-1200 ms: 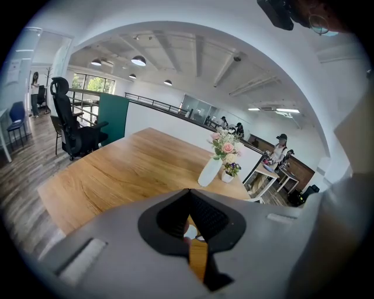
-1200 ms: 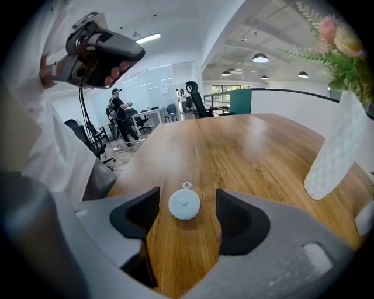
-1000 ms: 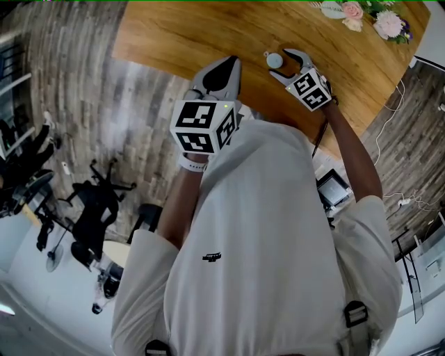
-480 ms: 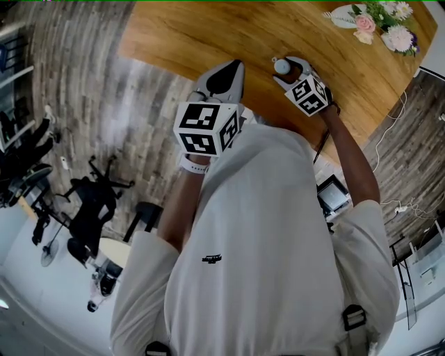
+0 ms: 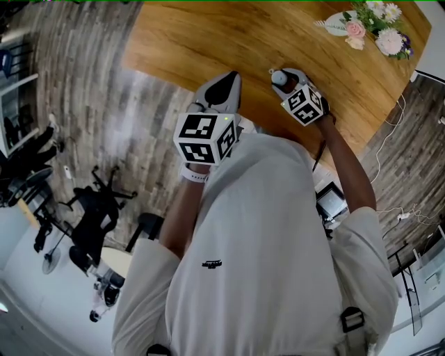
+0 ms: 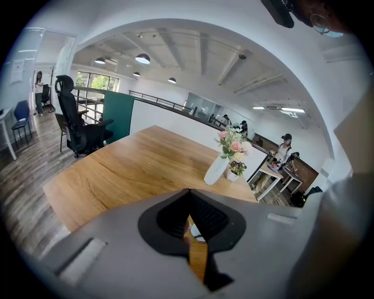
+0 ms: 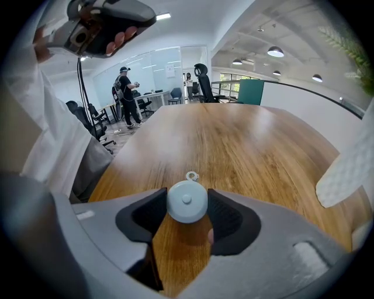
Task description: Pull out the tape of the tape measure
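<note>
Wood-grain surface (image 5: 208, 42) fills the top of my head view. A second ago the right gripper (image 5: 284, 74) stood wide open just beside the tape measure (image 7: 187, 201); now it straddles it. Its jaws have just been closing, and both pads now sit against the round case, one on each side. The left gripper (image 6: 188, 193) has not shifted: it hangs at 9 o'clock of the case over the near edge of the surface, jaws clenched tip to tip on nothing.

A vase of flowers (image 5: 368, 21) stands well apart at 2 o'clock, and a black office chair (image 6: 76, 125) stands past the far end. Bare wood lies ahead of the case.

The case is a pale disc close to the near edge, its flat face and centre button turned toward my right gripper view, so no long axis shows. Its small pull ring (image 7: 191, 175) points to 12 o'clock, away from the jaws.
</note>
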### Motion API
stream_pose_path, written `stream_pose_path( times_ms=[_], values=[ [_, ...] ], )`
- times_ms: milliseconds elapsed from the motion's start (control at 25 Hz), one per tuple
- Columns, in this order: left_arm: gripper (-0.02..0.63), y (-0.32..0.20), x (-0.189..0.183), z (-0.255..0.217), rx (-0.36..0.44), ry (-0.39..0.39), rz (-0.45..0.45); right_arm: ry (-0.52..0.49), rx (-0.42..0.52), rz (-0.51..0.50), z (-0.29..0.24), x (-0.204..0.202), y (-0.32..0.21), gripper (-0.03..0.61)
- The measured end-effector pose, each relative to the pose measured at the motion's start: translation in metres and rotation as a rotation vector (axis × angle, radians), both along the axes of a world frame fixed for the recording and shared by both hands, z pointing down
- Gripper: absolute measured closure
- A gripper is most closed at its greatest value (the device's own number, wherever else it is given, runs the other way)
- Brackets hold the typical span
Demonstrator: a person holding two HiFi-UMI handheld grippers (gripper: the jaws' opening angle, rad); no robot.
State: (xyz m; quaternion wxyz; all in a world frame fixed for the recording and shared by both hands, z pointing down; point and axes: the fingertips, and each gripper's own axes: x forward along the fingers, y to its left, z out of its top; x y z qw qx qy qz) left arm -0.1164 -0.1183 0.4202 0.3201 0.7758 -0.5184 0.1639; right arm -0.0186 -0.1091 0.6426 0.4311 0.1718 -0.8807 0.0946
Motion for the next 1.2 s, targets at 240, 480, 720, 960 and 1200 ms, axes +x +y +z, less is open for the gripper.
stream_pose_path(
  times_ms=[240,480,720,960,1200],
  values=[
    [0.597,0.001,0.009,-0.001,0.003,0.004,0.008,-0.049,0.006,0.042,-0.024,0.010,-0.004,0.360],
    [0.597,0.004,0.019,-0.005,0.017,0.010,0.019,-0.124,-0.004,0.081,-0.059,0.023,-0.003,0.360],
    [0.597,0.008,0.030,-0.010,0.029,0.029,0.032,-0.140,0.069,0.074,-0.096,0.037,0.000,0.360],
    [0.597,0.012,0.049,-0.017,0.045,0.057,0.076,-0.244,0.083,0.095,-0.141,0.047,0.007,0.359],
    [0.595,0.016,0.064,-0.023,0.051,0.098,0.116,-0.286,0.131,0.086,-0.178,0.055,0.014,0.359]
  ],
)
